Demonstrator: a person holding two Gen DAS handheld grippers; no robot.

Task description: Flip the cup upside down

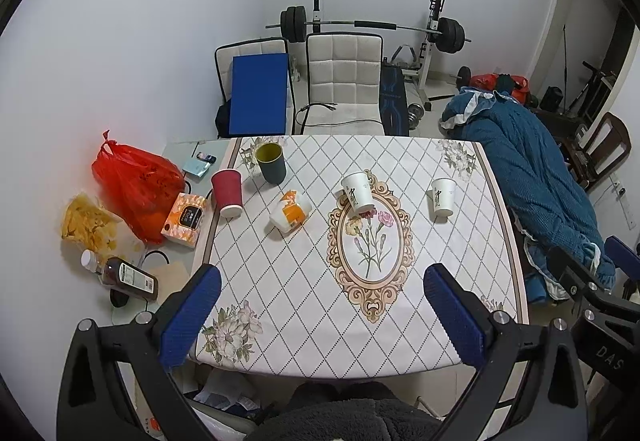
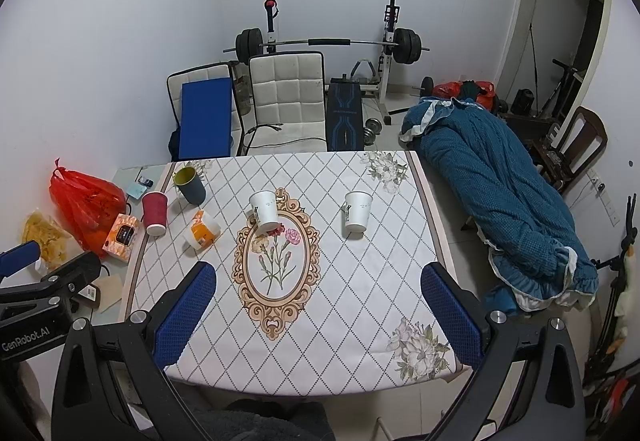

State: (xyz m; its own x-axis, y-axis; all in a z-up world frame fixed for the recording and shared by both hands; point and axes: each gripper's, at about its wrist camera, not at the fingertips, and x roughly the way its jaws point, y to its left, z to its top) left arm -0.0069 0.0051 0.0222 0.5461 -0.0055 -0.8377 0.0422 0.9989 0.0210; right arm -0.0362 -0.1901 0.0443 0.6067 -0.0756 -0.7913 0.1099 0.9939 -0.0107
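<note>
Both hand-held grippers, left (image 1: 322, 315) and right (image 2: 318, 307), released, holding nothing, above desk (image 2: 340, 341) near edge. White cup (image 2: 357, 212) upright, right of desk centre.

Five cups stand on the patterned table (image 1: 360, 321): two white paper cups (image 1: 359, 192) (image 1: 442, 197), one red paper cup (image 1: 227, 192), one dark cup with a yellow inside (image 1: 271, 162), one orange-and-white cup (image 1: 290, 210). Beside them: one red bag (image 1: 134, 185), one brown bottle (image 1: 126, 277), one orange box (image 1: 185, 220). Behind: two white chairs (image 1: 342, 81)
</note>
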